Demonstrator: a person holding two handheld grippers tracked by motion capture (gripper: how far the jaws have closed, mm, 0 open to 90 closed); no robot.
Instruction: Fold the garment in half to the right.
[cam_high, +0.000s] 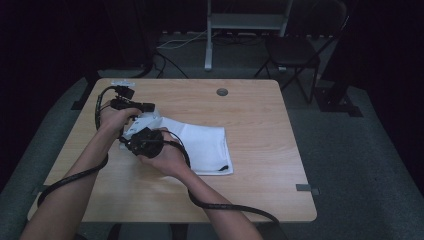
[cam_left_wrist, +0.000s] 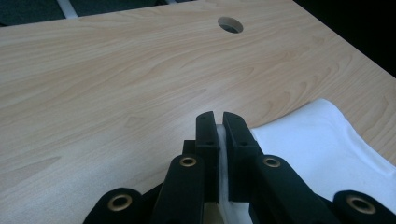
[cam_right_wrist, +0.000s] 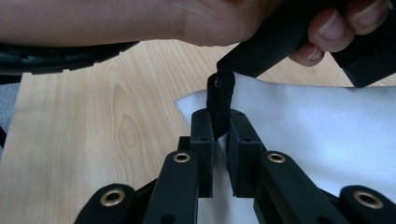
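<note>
A white cloth (cam_high: 202, 142) lies folded on the wooden table (cam_high: 250, 100), with a small black tab (cam_high: 223, 168) at its near right corner. Both hands meet at the cloth's left end. My left gripper (cam_high: 149, 115) is shut on the cloth's edge; in the left gripper view the white fabric (cam_left_wrist: 322, 140) is pinched between the jaws of the left gripper (cam_left_wrist: 218, 123). My right gripper (cam_high: 127, 142) is just in front of it. In the right gripper view the right gripper (cam_right_wrist: 219, 123) is shut on a black loop (cam_right_wrist: 220, 93) at the corner of the cloth (cam_right_wrist: 317, 126), slightly lifted.
A round cable hole (cam_high: 222, 92) sits near the table's far edge. Bare wood stretches to the right of the cloth and along the front. Thick black cables (cam_high: 225, 206) trail from both grippers over the near edge. A dark chair (cam_high: 292, 50) stands beyond the table.
</note>
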